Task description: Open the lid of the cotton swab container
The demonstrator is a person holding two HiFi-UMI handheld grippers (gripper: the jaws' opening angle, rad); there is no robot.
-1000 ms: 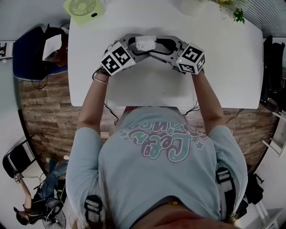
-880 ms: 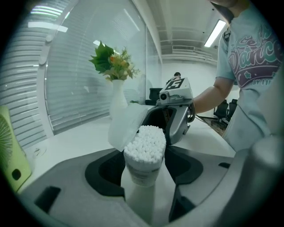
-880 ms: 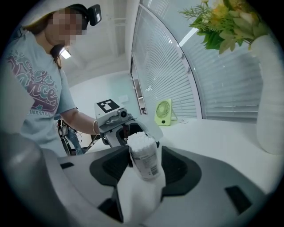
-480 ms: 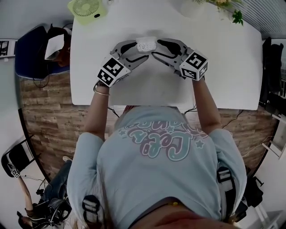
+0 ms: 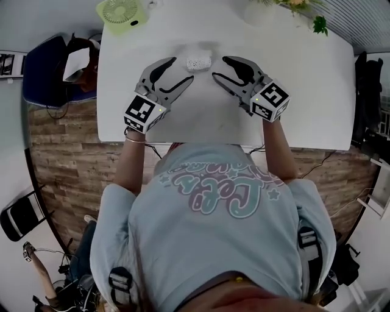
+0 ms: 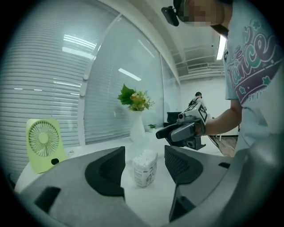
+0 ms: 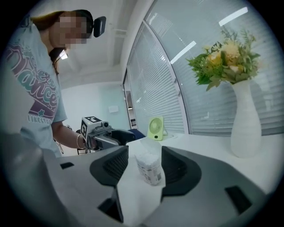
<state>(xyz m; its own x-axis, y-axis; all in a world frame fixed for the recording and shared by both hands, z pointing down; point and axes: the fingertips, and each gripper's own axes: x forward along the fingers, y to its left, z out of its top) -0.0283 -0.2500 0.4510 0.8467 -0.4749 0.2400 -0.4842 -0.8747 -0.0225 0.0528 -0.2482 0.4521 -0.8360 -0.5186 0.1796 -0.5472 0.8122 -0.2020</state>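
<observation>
The cotton swab container (image 5: 198, 62), a small clear tub packed with white swabs, stands on the white table (image 5: 304, 91), held by neither gripper. A faint clear flap seems to rise from its far side; I cannot tell for sure that it is the lid. My left gripper (image 5: 175, 73) hovers open just left of and nearer than the tub, and my right gripper (image 5: 220, 69) hovers open to its right. In the left gripper view the tub (image 6: 145, 168) shows beyond the spread jaws, with the right gripper (image 6: 177, 132) behind it. The right gripper view frames the tub (image 7: 149, 166) likewise, with the left gripper (image 7: 111, 137) behind it.
A green desk fan (image 5: 119, 12) stands at the table's far left corner. A white vase of flowers (image 5: 262, 9) stands at the far edge, right of centre. Another person sits off the table's left side (image 5: 76, 61). The near table edge runs just below both grippers.
Both grippers, which were closed in on the tub from either side, have drawn back toward me and apart. The tub now stands alone on the table.
</observation>
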